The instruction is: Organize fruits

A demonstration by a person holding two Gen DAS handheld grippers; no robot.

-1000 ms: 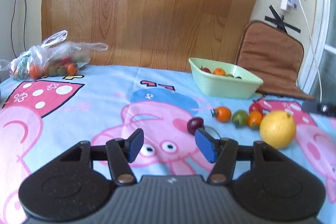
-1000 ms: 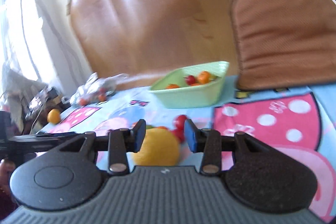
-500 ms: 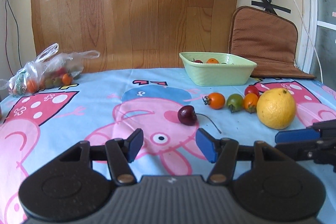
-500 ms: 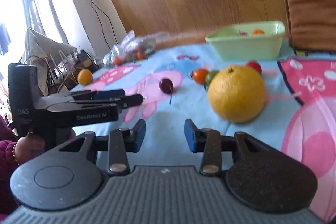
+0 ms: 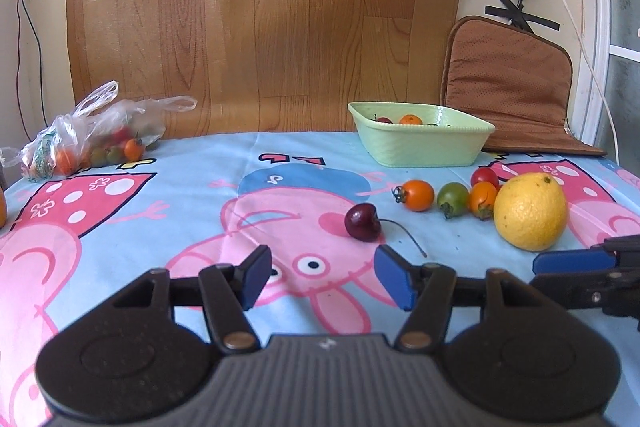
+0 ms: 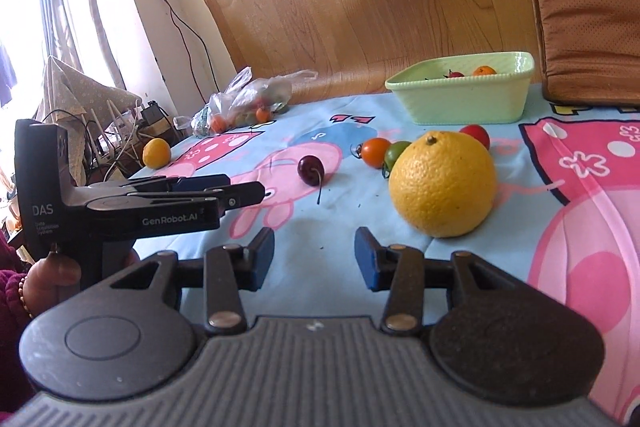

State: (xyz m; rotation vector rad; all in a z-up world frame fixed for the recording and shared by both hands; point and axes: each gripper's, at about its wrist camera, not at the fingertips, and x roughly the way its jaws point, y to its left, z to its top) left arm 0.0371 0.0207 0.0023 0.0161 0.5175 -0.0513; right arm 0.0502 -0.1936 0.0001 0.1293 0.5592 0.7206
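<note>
Yellow orange (image 6: 443,183) and a dark cherry (image 5: 362,222) lie loose on the cartoon tablecloth (image 5: 120,227).
Both the left gripper (image 5: 320,277) and right gripper (image 6: 315,258) hover with jaws spread and empty; small tomatoes (image 5: 416,195) sit between the cherry and the green basket (image 5: 420,147) near the far edge.

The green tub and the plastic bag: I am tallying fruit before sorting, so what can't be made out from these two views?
- Green tub: in both views its wall hides all but the fruit tops at the rim.
- Plastic bag: crumpled film blurs its contents; too small in the right wrist view.
- Cherry tomatoes: in the right wrist view the large yellow citrus covers some.
- Small orange fruit: cut off by the left wrist view's edge.
</note>
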